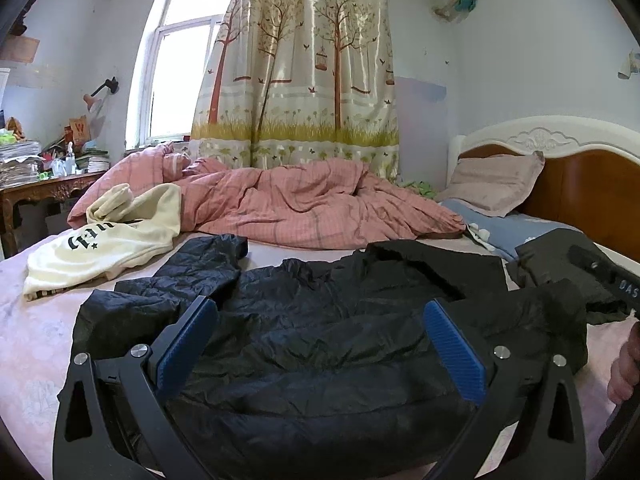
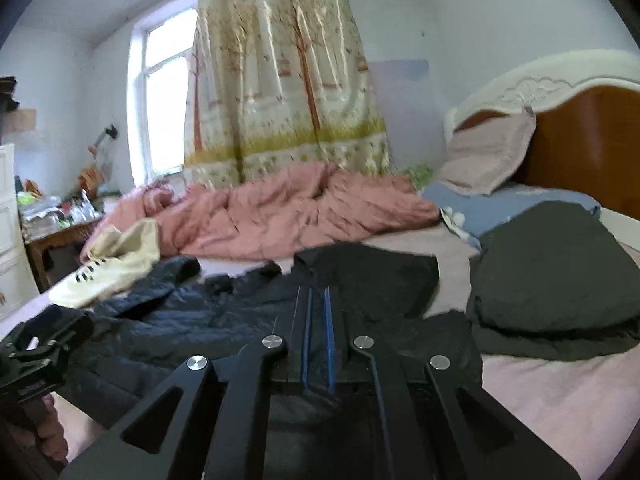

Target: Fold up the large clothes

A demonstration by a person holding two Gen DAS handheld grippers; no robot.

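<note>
Left gripper (image 1: pixel 320 344) stands spread wide above the black jacket (image 1: pixel 304 320) directly beneath it. Right gripper (image 2: pixel 318 336) has its pads nearly together; whether fabric is pinched cannot be told. Risk: slick quilted fabric slipping, spoiling the fold.

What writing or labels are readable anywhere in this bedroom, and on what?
"W": red carton on the cluttered desk.
"DAS", cut off: right gripper body.
Black gothic lettering with a star: cream sweatshirt, too stylised to read.
Nothing legible on the black jacket.
</note>
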